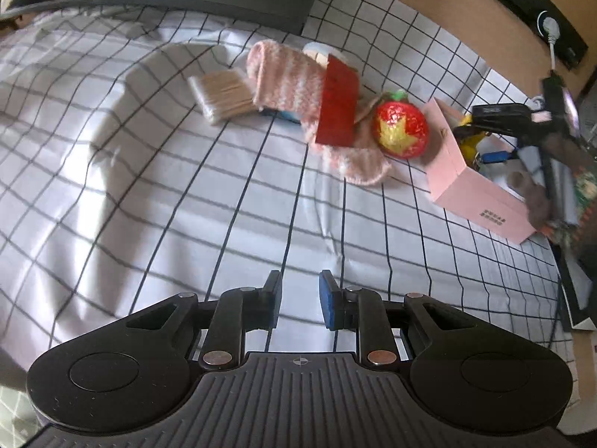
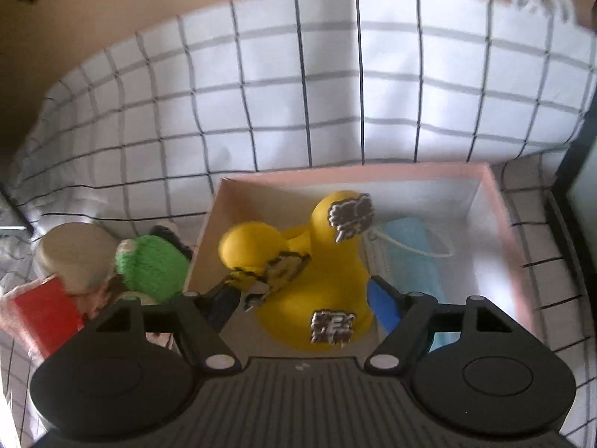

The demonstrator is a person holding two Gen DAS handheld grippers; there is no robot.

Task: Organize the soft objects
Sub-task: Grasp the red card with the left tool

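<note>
Two handheld grippers over a checked bed sheet, one at a pink box, one facing a heap of soft things.

The right gripper (image 2: 304, 291) hangs just above the pink box (image 2: 500, 201), its fingers spread wide on either side of a yellow duck toy (image 2: 317, 272) that sits inside the box; whether the pads touch the duck cannot be told. A blue face mask (image 2: 406, 246) lies in the box beside the duck. The left gripper (image 1: 300, 296) has its fingers parted a little with nothing between them. The pink striped sock (image 1: 287, 78) lies well ahead of it, left of the box, with a strawberry toy (image 1: 401, 130) between sock and box. The left hand is judged nearer the sock.
</note>
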